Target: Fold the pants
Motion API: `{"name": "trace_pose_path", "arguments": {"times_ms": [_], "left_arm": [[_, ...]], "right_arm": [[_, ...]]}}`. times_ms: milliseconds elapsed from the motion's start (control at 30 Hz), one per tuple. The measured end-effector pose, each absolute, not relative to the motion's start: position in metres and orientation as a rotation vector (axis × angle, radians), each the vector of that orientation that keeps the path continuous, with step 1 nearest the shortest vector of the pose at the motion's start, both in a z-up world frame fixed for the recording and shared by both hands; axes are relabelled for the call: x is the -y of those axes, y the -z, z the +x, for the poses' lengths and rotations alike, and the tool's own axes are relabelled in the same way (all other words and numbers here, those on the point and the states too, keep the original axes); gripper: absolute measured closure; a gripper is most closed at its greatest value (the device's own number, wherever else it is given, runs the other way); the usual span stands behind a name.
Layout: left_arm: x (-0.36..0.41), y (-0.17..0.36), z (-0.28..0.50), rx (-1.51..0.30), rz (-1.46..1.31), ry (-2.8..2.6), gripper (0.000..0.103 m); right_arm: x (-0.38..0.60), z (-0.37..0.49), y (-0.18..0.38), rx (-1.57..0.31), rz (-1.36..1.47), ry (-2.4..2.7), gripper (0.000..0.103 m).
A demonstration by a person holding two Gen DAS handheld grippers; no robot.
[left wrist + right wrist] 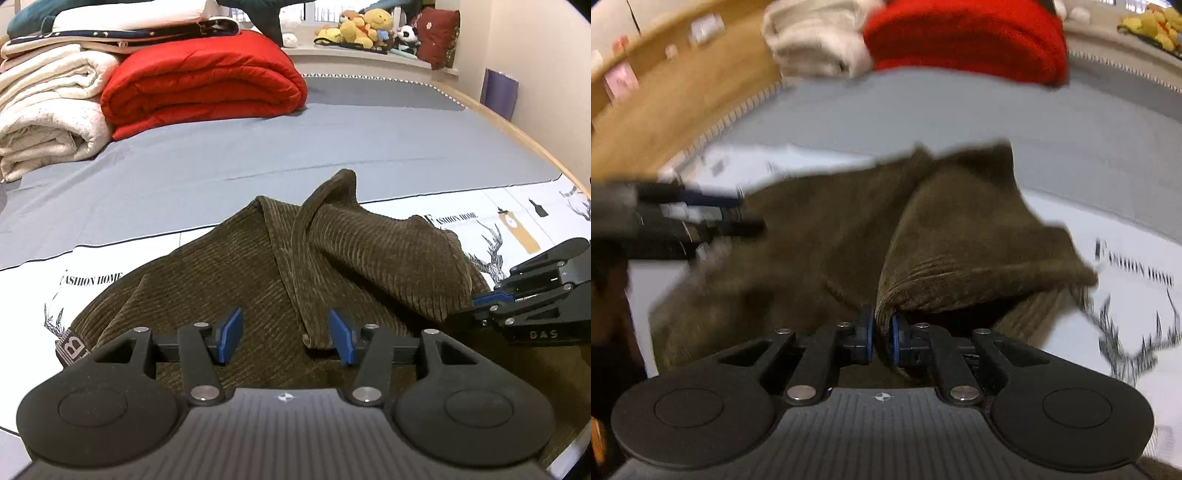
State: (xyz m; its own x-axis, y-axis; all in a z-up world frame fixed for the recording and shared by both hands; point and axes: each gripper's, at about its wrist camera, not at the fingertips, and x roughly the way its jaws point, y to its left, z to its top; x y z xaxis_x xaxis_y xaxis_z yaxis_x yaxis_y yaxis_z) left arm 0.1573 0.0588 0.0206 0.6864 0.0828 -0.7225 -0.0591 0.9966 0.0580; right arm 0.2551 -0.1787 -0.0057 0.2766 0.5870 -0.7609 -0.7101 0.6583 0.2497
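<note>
While spread over the white deer-printed bed cover [424,210] atop the grey-blue sheet [258,155]: olive-brown ribbed corduroy pants [207,280], lying directly ahead of and beneath both tools, already doubled in part.

Long axis, judged: running away from the left tool toward the far grey sheet, with a loose folded-over flap [380,258] ahead and to the right of that tool's fingers, its lifted edge trailing toward the right tool.

Left-hand black gripper with blue pads [286,338]: spread wide, pinching nothing, hovering low over the near cloth; a fold edge lying between the pads but not caught. Sits off to the left in the right wrist view [701,214], blurred.

Right-hand black gripper with blue pads [882,334]: pressed together on a bunched edge of the corduroy flap, cloth rising straight ahead of the fingertips. Seen from the left wrist view at far right [480,302], touching the flap's near-right corner.

Nearer arm, judged: right, already on the flap; the carry-over likely goes across toward the left tool, which is free to pin or take the seam just ahead of it.

Far beyond both tools, well apart: rolled red quilt [203,81], cream folded blankets [48,110].
</note>
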Motion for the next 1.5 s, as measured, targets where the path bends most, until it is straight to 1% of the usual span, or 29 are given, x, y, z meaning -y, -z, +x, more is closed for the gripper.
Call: {"name": "trace_pose_path", "arguments": {"times_ms": [67, 100, 133, 167, 200, 333, 433, 533, 767, 933, 967, 1000, 1033, 1067, 1100, 1200, 1300, 1367, 1433, 1467, 1500], "left_arm": [[-0.057, -0.022, 0.158, -0.809, 0.035, -0.081, 0.042], [-0.056, -0.023, 0.158, -0.808, 0.036, -0.082, 0.041], [-0.056, -0.025, 0.158, -0.803, 0.033, -0.085, 0.038], [-0.057, -0.027, 0.158, -0.797, 0.03, -0.089, 0.037], [-0.057, -0.028, 0.159, -0.795, 0.025, -0.094, 0.037], [-0.061, -0.029, 0.163, -0.794, 0.013, -0.115, 0.037], [-0.061, -0.026, 0.169, -0.814, -0.016, -0.127, 0.037], [-0.055, -0.024, 0.174, -0.826, -0.025, -0.125, 0.037], [-0.038, -0.022, 0.186, -0.828, -0.049, -0.117, 0.036], [-0.028, -0.015, 0.195, -0.852, -0.059, -0.112, 0.035], [-0.027, -0.014, 0.197, -0.858, -0.064, -0.112, 0.035], [-0.026, -0.013, 0.198, -0.861, -0.07, -0.109, 0.035], [-0.025, -0.012, 0.199, -0.865, -0.074, -0.109, 0.035], [-0.025, -0.011, 0.201, -0.869, -0.077, -0.109, 0.035], [-0.024, -0.01, 0.203, -0.872, -0.08, -0.11, 0.035], [-0.027, -0.009, 0.209, -0.875, -0.09, -0.118, 0.035], [-0.033, -0.008, 0.218, -0.887, -0.128, -0.128, 0.035], [-0.036, -0.006, 0.227, -0.9, -0.139, -0.121, 0.035], [-0.037, -0.004, 0.238, -0.91, -0.139, -0.114, 0.035], [-0.038, -0.001, 0.243, -0.912, -0.138, -0.109, 0.035], [-0.038, 0.002, 0.249, -0.917, -0.137, -0.105, 0.035]], "right_arm": [[0.183, 0.256, 0.005, -0.962, -0.132, -0.828, 0.088], [0.189, 0.259, 0.002, -0.963, -0.09, -0.811, 0.08], [0.197, 0.263, -0.004, -0.962, -0.024, -0.792, 0.074], [0.208, 0.267, -0.01, -0.952, 0.052, -0.775, 0.064], [0.219, 0.27, -0.015, -0.936, 0.121, -0.759, 0.062], [0.275, 0.297, -0.023, -0.89, 0.458, -0.593, 0.059], [0.31, 0.309, -0.003, -0.906, 0.633, -0.37, 0.058], [0.32, 0.321, 0.022, -0.967, 0.693, -0.258, 0.057], [0.303, 0.343, 0.06, -1.064, 0.897, -0.287, 0.058], [0.267, 0.352, 0.08, -1.137, 0.885, -0.225, 0.058], [0.261, 0.353, 0.082, -1.138, 0.878, -0.207, 0.061], [0.257, 0.354, 0.082, -1.13, 0.871, -0.191, 0.07], [0.253, 0.356, 0.08, -1.114, 0.864, -0.189, 0.076], [0.249, 0.359, 0.077, -1.096, 0.85, -0.197, 0.086], [0.245, 0.361, 0.072, -1.072, 0.825, -0.211, 0.093], [0.243, 0.369, 0.051, -0.98, 0.802, -0.287, 0.095], [0.268, 0.371, 0.019, -0.809, 0.846, -0.279, 0.096], [0.307, 0.362, -0.003, -0.619, 0.899, -0.148, 0.097], [0.362, 0.341, -0.015, -0.392, 0.947, 0.123, 0.097], [0.387, 0.333, -0.015, -0.345, 0.945, 0.262, 0.096], [0.412, 0.329, -0.011, -0.342, 0.939, 0.381, 0.096]]}}
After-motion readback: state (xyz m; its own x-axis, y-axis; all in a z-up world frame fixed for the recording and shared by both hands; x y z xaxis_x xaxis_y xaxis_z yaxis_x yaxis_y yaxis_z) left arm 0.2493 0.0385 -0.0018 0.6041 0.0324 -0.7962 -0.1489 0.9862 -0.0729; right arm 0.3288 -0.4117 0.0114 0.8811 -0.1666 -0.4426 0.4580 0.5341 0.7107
